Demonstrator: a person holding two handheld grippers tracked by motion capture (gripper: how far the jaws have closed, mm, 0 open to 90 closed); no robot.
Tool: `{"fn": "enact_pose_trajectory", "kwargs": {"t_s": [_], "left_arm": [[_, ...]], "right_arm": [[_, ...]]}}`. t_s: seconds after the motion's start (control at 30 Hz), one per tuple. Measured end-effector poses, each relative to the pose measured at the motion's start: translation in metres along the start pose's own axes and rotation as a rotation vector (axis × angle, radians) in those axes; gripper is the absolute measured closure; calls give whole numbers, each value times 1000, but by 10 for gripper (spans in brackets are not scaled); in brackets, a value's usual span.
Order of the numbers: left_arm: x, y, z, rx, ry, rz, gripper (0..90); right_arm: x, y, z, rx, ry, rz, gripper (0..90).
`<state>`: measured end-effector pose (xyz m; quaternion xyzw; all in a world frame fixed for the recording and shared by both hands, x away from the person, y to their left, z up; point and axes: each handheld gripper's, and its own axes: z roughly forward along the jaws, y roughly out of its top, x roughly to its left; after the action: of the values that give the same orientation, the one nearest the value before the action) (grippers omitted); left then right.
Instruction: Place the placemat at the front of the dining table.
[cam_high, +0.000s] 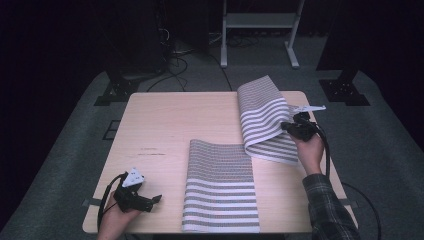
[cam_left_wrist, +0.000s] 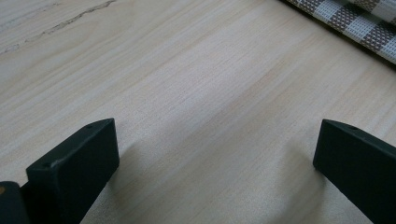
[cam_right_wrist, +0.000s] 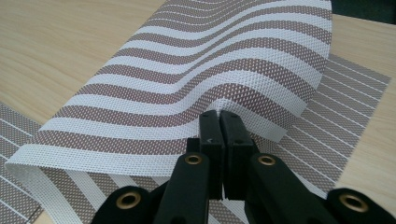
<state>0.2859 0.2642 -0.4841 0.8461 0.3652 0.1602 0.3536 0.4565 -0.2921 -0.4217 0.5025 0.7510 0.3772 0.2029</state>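
Two brown-and-white striped woven mats lie on the light wooden table (cam_high: 165, 120). One mat (cam_high: 220, 187) lies flat at the front middle. The other mat (cam_high: 265, 117) is at the right, with one edge lifted and curled over its flat part. My right gripper (cam_high: 287, 126) is shut on that raised edge; in the right gripper view its jaws (cam_right_wrist: 219, 122) pinch the mat (cam_right_wrist: 196, 79) above the part still lying flat. My left gripper (cam_high: 155, 199) rests at the front left corner, open, with bare wood between its jaws (cam_left_wrist: 217, 144). A corner of the flat mat (cam_left_wrist: 355, 18) lies beyond it.
The left half of the table is bare wood with a faint dark mark (cam_high: 150, 151). Behind the table stand a white metal frame (cam_high: 260, 22), black stand bases (cam_high: 117, 90) and loose cables (cam_high: 175, 60) on grey carpet.
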Motion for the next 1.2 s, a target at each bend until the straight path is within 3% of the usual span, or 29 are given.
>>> {"fn": "enact_pose_trajectory", "kwargs": {"t_s": [0.57, 0.97, 1.2], "left_arm": [[0, 0, 0, 1, -1, 1, 0], [0, 0, 0, 1, -5, 5, 0], [-1, 1, 1, -1, 1, -3, 0]], "right_arm": [[33, 16, 11, -5, 44, -60, 885], [46, 19, 21, -3, 72, -58, 885], [66, 31, 30, 19, 81, -96, 886]]}}
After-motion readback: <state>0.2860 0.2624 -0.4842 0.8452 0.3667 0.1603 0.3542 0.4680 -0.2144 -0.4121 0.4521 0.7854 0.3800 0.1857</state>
